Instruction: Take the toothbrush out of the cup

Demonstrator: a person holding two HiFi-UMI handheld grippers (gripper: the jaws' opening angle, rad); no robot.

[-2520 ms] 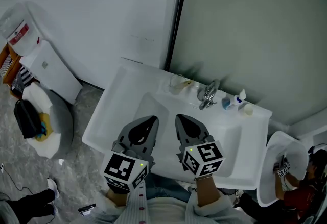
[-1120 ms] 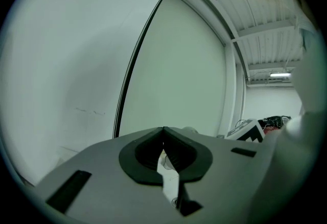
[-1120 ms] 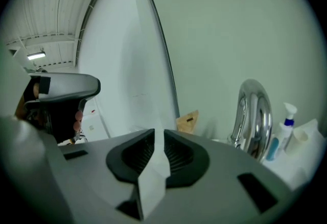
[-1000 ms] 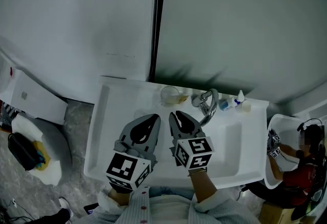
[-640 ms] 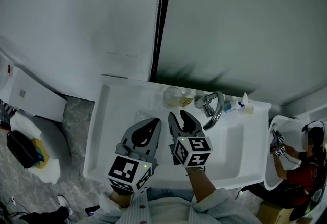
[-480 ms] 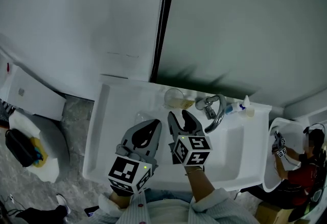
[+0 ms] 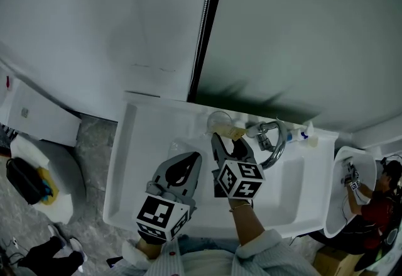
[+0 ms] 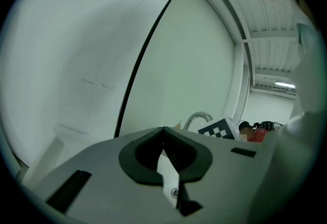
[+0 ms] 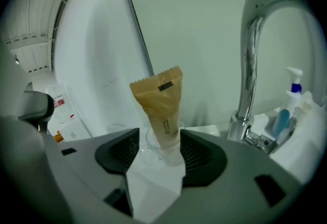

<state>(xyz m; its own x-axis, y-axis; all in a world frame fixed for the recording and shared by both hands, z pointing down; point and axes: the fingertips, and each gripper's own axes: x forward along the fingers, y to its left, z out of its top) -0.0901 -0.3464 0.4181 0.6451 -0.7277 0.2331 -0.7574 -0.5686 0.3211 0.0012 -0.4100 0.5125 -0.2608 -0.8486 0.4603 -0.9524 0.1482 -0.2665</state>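
A clear cup [image 9: 153, 150] stands on the back ledge of the white sink [image 7: 139, 143], left of the tap. A brown paper toothbrush packet [image 9: 159, 100] sticks up out of it, leaning slightly. From above, the cup [image 7: 219, 122] and the packet [image 7: 235, 133] lie just beyond my right gripper [image 7: 229, 143]. The right gripper [image 9: 159, 139] is opening, with the packet and cup seen in the gap between its jaws; the pads do not press on them. My left gripper [image 7: 195, 156] hovers over the basin to the left, shut and empty [image 8: 163, 129].
A chrome tap [image 7: 271, 138] curves up right of the cup, and a small bottle with a blue pump [image 7: 301, 136] stands further right. The wall rises directly behind the ledge. A second basin with a person at it [image 7: 355, 180] is at the far right.
My right gripper has moved forward to the cup and its jaws have spread apart. The left gripper stayed shut and sank a little over the basin.
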